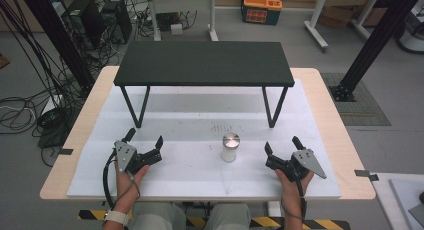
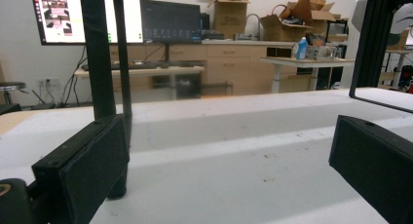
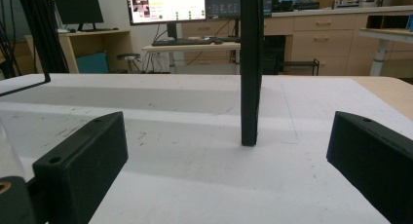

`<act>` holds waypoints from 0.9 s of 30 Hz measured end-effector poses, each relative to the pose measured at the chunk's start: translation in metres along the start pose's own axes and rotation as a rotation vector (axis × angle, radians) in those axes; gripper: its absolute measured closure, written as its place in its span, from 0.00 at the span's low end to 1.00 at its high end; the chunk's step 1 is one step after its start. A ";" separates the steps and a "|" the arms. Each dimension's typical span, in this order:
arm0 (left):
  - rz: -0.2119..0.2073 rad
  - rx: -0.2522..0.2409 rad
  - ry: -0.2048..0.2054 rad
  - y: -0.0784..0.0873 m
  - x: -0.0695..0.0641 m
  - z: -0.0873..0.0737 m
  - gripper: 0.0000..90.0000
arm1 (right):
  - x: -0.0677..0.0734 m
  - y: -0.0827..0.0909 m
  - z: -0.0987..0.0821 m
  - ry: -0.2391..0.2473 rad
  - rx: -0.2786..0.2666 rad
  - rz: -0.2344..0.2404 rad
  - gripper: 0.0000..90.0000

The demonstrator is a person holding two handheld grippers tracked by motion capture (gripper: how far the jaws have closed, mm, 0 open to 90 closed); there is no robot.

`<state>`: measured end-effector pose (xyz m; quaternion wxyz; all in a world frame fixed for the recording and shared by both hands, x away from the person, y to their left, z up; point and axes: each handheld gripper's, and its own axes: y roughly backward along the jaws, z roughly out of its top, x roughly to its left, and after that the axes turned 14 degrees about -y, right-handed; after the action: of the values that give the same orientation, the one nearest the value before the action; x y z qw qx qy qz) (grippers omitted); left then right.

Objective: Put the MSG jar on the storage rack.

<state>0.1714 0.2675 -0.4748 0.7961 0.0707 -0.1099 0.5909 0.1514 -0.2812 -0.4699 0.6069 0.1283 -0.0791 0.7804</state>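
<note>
White jar with metal lid [image 1: 230,147]: upright on the white mat [image 1: 200,175], between the two grippers, its long axis vertical. Left gripper [image 1: 145,139]: jaws spread, empty; well apart from the jar. Right gripper [image 1: 281,144]: jaws spread, empty; the nearer one, jar lying to its left; black shelf [image 1: 202,64] stands beyond.

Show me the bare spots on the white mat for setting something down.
Bare mat lies between the left tongs and the jar, and between the jar and the right tongs. Under the black shelf it's bare too, hemmed by legs.
</note>
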 end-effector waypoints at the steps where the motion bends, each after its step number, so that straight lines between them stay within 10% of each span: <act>1: 0.000 0.000 0.000 0.000 0.000 0.000 0.02 | 0.000 0.000 0.000 0.000 0.000 0.000 0.01; 27: -0.001 -0.002 -0.001 0.000 0.000 0.000 0.01 | 0.000 0.000 0.000 0.003 -0.002 0.004 0.01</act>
<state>0.1715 0.2678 -0.4751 0.7966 0.0700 -0.1108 0.5901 0.1512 -0.2815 -0.4703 0.6057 0.1264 -0.0793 0.7816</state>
